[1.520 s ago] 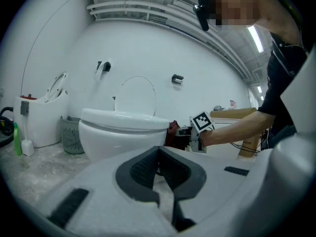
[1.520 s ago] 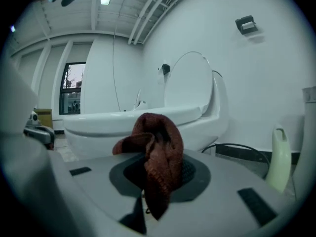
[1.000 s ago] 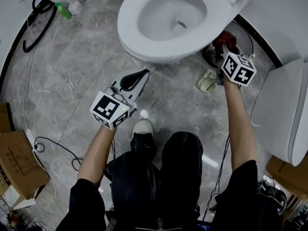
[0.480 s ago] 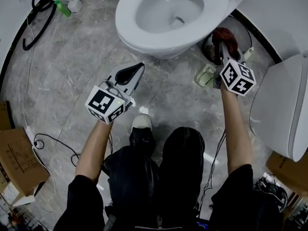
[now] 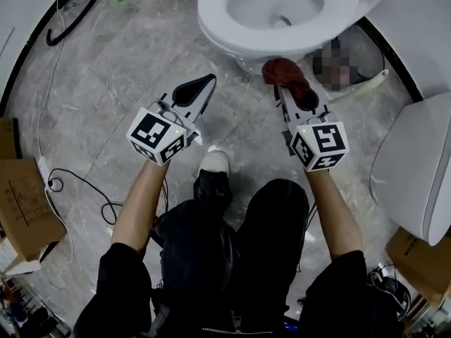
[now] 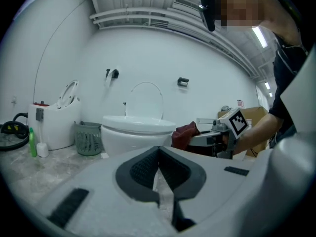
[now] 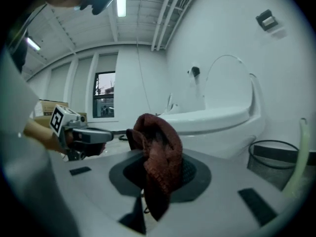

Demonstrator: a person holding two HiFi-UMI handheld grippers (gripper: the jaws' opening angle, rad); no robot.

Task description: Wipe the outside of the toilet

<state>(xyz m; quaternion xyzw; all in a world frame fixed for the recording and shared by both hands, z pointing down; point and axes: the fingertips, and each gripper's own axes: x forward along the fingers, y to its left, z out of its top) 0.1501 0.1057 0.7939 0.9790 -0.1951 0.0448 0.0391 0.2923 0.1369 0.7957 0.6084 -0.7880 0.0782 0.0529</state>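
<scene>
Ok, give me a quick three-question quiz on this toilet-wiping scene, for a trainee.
1. True or false: the right tool is shut on the cloth.
2. The left tool holds: A) a cloth, B) nothing, C) a bottle.
3. What colour is the cloth?
Key: 1 true; 2 B; 3 dark red.
</scene>
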